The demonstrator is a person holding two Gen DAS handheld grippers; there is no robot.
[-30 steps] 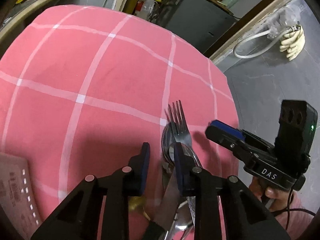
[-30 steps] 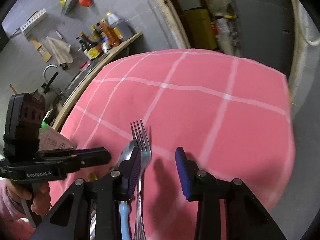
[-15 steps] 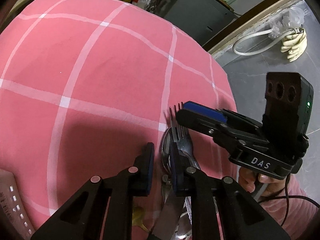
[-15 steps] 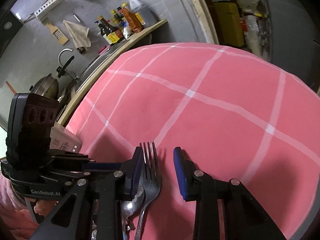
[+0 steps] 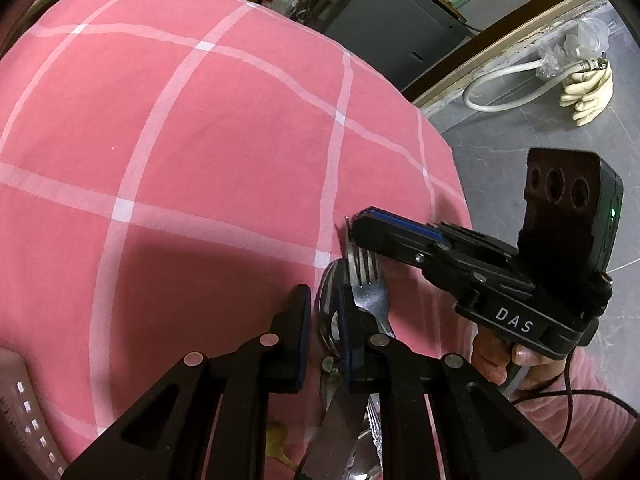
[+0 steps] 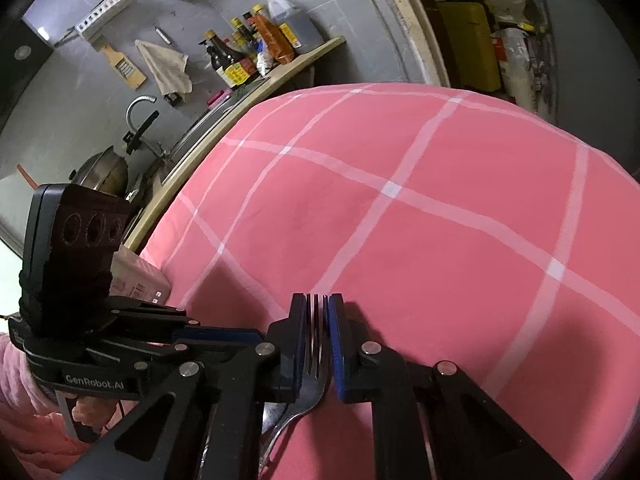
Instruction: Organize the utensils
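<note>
A steel fork (image 6: pixel 314 364) lies on the pink checked tablecloth (image 6: pixel 420 240), on top of a pile of spoons and a knife. My right gripper (image 6: pixel 316 340) is shut on the fork's head, its tines sticking out between the pads. In the left wrist view the fork (image 5: pixel 366 292) lies over a spoon (image 5: pixel 330 304) and a knife blade (image 5: pixel 340 432), with the right gripper (image 5: pixel 360 226) clamped over the tines. My left gripper (image 5: pixel 324 332) is open with a narrow gap, its right finger beside the spoon and fork.
A pale printed box (image 5: pixel 24 412) sits at the table's left edge, also in the right wrist view (image 6: pixel 138 280). A counter with sauce bottles (image 6: pixel 256 52) and a sink tap (image 6: pixel 140 120) stands beyond the table. Grey floor with a hose (image 5: pixel 508 88) lies right.
My right gripper moved in over the fork's head and closed on it. My left gripper narrowed its gap and shifted slightly forward beside the pile.
</note>
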